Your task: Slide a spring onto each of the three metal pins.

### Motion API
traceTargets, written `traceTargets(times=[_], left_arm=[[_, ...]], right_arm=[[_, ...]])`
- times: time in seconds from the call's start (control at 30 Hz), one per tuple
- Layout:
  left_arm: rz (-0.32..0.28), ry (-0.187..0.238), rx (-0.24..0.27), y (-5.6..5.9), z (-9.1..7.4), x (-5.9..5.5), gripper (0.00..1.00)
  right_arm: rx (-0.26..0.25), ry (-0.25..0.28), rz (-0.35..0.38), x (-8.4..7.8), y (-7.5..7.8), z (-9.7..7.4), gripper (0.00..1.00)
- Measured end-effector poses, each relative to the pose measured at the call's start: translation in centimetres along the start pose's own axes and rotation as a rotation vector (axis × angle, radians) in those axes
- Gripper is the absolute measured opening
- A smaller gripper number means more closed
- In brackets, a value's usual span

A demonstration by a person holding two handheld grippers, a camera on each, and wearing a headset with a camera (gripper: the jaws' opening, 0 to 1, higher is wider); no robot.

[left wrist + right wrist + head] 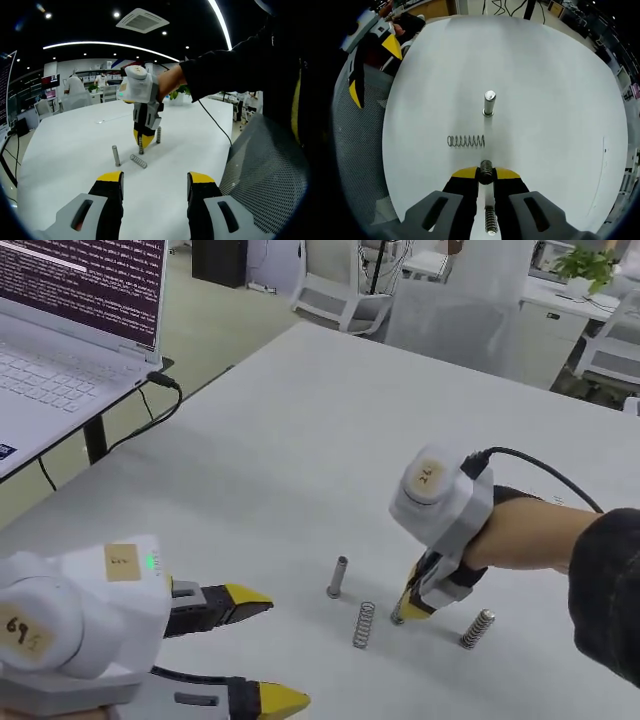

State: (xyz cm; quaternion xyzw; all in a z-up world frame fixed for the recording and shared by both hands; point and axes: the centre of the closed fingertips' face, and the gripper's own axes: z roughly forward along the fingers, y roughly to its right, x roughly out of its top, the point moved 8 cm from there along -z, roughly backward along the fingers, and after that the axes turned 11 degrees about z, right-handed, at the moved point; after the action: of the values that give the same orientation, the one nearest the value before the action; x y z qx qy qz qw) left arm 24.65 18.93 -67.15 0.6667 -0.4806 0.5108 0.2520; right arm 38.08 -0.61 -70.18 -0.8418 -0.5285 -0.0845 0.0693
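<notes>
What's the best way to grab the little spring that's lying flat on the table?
Pinch the spring across its middle coils, coming straight down from above with one jaw on each long side. It lies on its side on the table, so gripping it end to end would probably squash it, and the middle keeps it balanced. The open left gripper looks free.

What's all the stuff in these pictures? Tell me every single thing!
table: one, white, under everything.
laptop: one, silver, far left.
cable: one, black, plugged into laptop.
plant: one, green, far back.
bare pin: one, silver, standing on table.
loose spring: one, silver, lying near bare pin.
held spring: one, silver, upright in right claw.
standing spring: one, silver, upright beside right claw.
left claw: one, yellow tips, open, near side of table.
right claw: one, yellow tips, shut on held spring.
</notes>
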Motion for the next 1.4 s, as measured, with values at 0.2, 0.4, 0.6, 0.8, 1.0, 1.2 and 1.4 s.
traceTargets(times=[0.2, 0.4, 0.6, 0.8, 1.0, 1.2, 1.4], left_arm=[[0.001, -0.001, -0.003, 0.0, 0.1, 0.0, 0.46], [0.002, -0.001, -0.008, 0.0, 0.2, -0.1, 0.45], [0.004, -0.002, -0.018, 0.0, 0.3, 0.0, 0.45], [0.01, -0.002, -0.026, 0.1, 0.4, 0.0, 0.45], [0.012, -0.004, -0.034, 0.1, 0.5, 0.0, 0.45], [0.016, -0.002, -0.039, 0.3, 0.6, 0.2, 0.45], [0.018, 0.0, -0.037, 0.4, 0.5, 0.2, 0.45]], right_arm=[[-0.001, -0.004, 0.003, -0.2, -0.1, 0.1, 0.1], [-0.002, 0.009, 0.012, -0.5, -0.1, -0.4, 0.12], [-0.013, 0.033, 0.018, -0.7, -0.2, -1.1, 0.16], [-0.032, 0.075, 0.026, -0.8, -0.2, -2.2, 0.2], [-0.057, 0.125, 0.014, -0.3, -0.8, -3.9, 0.2], [-0.059, 0.182, -0.007, 0.6, -2.3, -5.3, 0.21], [-0.036, 0.216, -0.01, 1.5, -3.9, -5.4, 0.22]])
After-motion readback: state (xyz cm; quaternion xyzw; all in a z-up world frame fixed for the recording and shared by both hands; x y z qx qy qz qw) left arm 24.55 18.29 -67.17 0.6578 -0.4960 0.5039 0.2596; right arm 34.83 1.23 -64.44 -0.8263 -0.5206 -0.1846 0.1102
